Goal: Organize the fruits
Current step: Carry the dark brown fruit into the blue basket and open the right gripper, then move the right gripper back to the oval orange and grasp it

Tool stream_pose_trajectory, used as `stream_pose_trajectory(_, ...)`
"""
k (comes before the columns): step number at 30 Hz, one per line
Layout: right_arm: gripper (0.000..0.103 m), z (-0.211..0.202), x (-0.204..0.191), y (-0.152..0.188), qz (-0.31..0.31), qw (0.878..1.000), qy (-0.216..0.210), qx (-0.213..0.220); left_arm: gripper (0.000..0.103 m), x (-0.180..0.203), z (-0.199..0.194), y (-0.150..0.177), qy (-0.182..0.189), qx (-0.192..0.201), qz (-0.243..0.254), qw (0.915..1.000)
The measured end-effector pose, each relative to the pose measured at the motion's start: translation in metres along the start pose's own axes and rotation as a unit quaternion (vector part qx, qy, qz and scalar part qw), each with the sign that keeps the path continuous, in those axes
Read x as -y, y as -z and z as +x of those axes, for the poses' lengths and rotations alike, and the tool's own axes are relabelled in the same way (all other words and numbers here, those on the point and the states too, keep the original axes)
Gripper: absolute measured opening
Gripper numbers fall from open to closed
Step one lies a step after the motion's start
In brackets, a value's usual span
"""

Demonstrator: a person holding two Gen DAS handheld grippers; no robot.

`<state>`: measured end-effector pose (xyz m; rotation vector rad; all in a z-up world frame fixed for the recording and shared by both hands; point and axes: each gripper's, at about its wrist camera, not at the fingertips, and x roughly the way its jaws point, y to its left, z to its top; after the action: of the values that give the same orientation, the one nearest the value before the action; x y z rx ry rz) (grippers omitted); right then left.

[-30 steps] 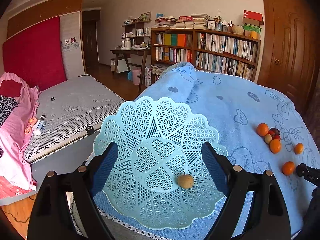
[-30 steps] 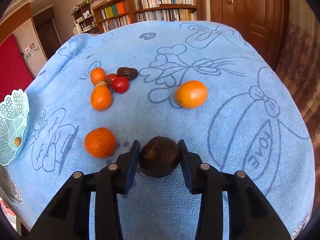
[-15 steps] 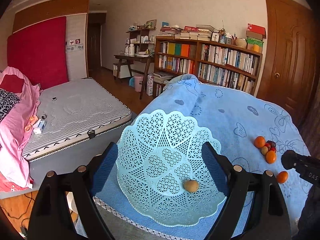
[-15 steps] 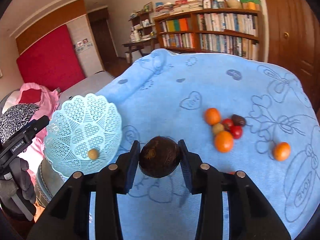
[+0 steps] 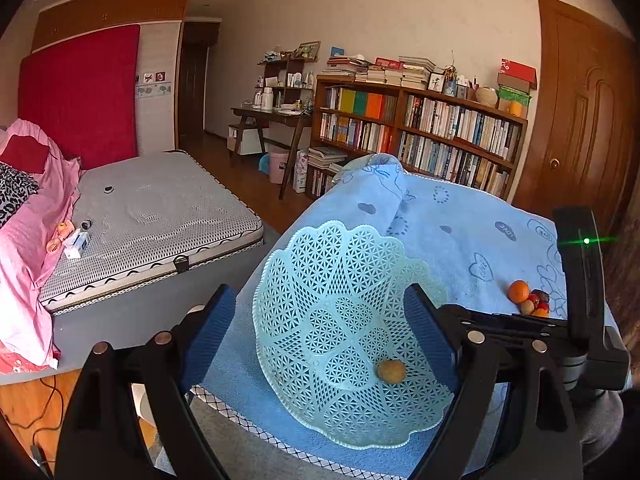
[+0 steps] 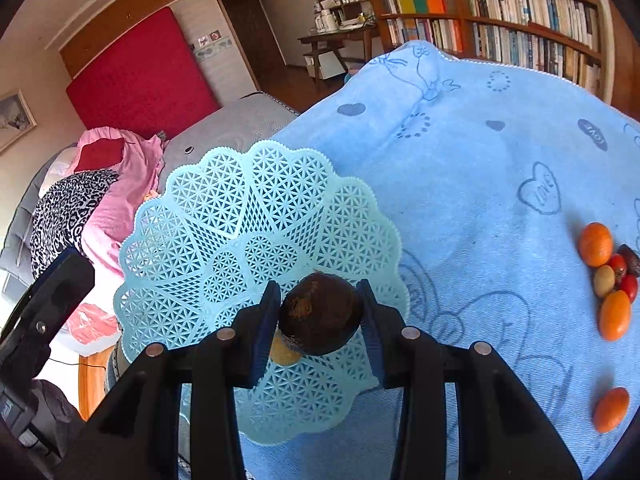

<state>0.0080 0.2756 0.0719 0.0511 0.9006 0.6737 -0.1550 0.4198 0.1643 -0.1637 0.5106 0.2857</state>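
Right wrist view shows the right gripper (image 6: 319, 320) closed around a dark brown round fruit (image 6: 318, 314), its two fingers pressing either side. A second ago this fruit was low over the blue towel (image 6: 480, 168) beside the oranges; now it hangs above the pale blue lattice basket (image 6: 248, 216), so the carry looks nearly finished and only the release remains. A small tan fruit (image 6: 283, 354) sits in the basket, mostly hidden behind the held fruit. The remaining fruits stay clustered on the towel at the right: an orange (image 6: 595, 244), small red tomatoes (image 6: 629, 286) and another orange (image 6: 614, 315), with one more orange (image 6: 610, 409) apart, near the frame edge.

Left wrist view shows the left gripper (image 5: 320, 332) wide open, holding nothing, its fingers framing the tilted basket (image 5: 320, 272). Whether the gripper touches the basket is unclear. The right tool's body blocks part of the fruit cluster there. The desk under the towel is fully covered.
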Motion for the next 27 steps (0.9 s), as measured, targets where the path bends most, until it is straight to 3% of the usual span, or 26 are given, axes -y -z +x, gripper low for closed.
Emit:
stream_pose_trajectory(4, 0.048, 0.003, 0.002, 0.001, 0.011, 1.000, -0.005, 0.003, 0.087, 0.002, 0.005, 0.002, 0.002, -0.008, 0.002, 1.0000)
stream_pose_trajectory(15, 0.051, -0.045, 0.054, 0.019, 0.061, 0.996, 0.040, 0.054, 0.088, 0.017, 0.009, 0.005, 0.007, -0.016, 0.018, 0.9997)
stream_pose_trajectory(25, 0.055, -0.093, 0.143, 0.050, 0.136, 0.979, 0.126, 0.082, 0.088, 0.061, 0.010, 0.017, 0.032, -0.028, 0.071, 0.9965)
stream_pose_trajectory(27, 0.055, -0.105, 0.163, 0.056, 0.150, 0.973, 0.152, 0.089, 0.094, 0.072, 0.011, 0.019, 0.038, -0.030, 0.083, 0.9953)
